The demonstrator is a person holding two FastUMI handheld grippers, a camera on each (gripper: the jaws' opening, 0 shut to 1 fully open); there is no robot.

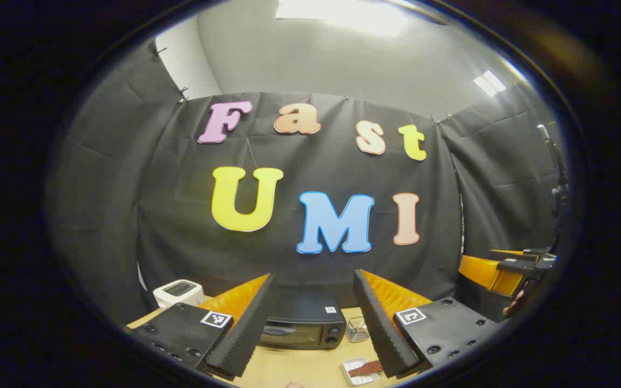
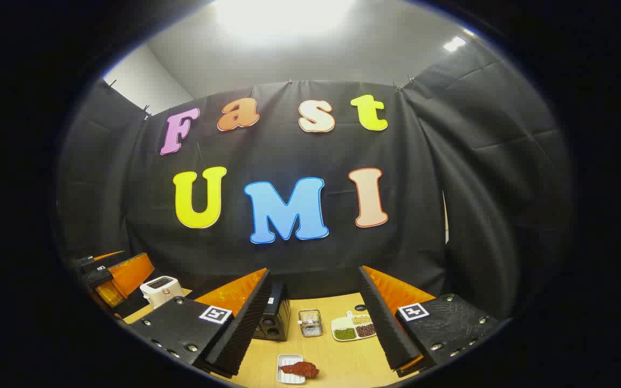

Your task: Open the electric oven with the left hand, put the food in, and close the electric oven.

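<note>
The black electric oven (image 1: 302, 323) stands on the wooden table with its door shut, seen between the fingers of my left gripper (image 1: 314, 276), which is open and holds nothing. In the right gripper view the oven (image 2: 273, 318) is partly hidden behind a finger. The food, a reddish-brown piece (image 2: 299, 369), lies on a small white tray (image 2: 283, 378) near the table's front; it is also in the left gripper view as the food (image 1: 365, 368). My right gripper (image 2: 314, 271) is open and empty, well above the table. Both grippers are apart from the oven and the food.
A white toaster (image 1: 178, 292) sits left of the oven. A small wire basket (image 2: 310, 322) and a white divided plate of beans (image 2: 353, 327) stand right of it. The other gripper (image 1: 504, 269) and a hand (image 1: 515, 304) are at the far right.
</note>
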